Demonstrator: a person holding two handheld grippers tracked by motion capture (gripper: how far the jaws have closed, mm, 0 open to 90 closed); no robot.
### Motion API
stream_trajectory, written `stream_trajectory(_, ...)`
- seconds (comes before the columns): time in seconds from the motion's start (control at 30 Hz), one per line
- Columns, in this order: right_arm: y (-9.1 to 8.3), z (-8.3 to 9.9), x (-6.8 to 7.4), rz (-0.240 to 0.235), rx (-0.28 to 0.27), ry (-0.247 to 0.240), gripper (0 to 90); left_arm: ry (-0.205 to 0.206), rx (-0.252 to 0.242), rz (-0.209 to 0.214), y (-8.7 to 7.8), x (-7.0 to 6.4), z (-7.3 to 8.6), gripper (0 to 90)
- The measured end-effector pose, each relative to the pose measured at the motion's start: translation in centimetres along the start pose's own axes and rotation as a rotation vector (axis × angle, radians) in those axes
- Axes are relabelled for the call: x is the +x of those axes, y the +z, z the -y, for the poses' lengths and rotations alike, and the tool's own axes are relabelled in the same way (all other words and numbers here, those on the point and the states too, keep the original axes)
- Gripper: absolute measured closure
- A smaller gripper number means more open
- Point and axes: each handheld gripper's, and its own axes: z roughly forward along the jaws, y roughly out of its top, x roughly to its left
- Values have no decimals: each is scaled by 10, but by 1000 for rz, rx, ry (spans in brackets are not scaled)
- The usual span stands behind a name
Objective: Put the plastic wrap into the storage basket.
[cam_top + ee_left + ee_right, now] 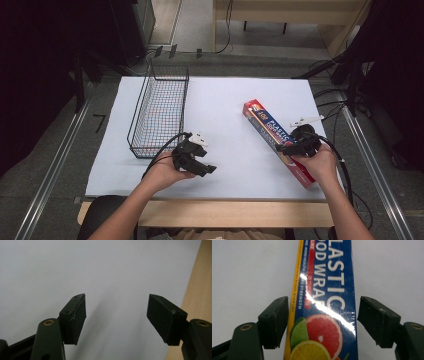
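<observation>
A long blue and red box of plastic food wrap (270,131) lies slantwise on the right of the white table (225,100). My right gripper (292,148) hovers over its near half, open. In the right gripper view the box (325,290) runs up between the two jaws, with a small gap on each side and fruit pictures at the bottom. My left gripper (200,162) is held near the table's front, left of centre, open with nothing between its jaws. In the left gripper view its fingertips (75,315) stand wide apart over bare white table (75,265).
An empty black wire basket (160,112) stands lengthwise on the left part of the table. A wooden strip (225,212) borders the table's front edge. Cables (345,165) trail off the right side. Metal rails (55,165) run along both sides.
</observation>
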Motion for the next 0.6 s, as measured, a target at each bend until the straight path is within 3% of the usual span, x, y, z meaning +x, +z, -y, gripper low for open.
stream_trajectory(0.2, 1, 4, 2, 9, 39, 0, 298, 1, 7, 0, 1, 0, 0, 323)
stream_trajectory(0.3, 5, 5, 5, 39, 94, -30, 321, 7, 13, -1, 2, 0, 0, 323)
stream_trajectory(0.47, 9, 0, 6, 24, 108, -17, 357, 2, 8, -2, 3, 0, 0, 323)
stream_trajectory(0.6, 18, -7, 9, 51, 160, -6, 363, -3, 5, 0, 3, 0, -1, 323)
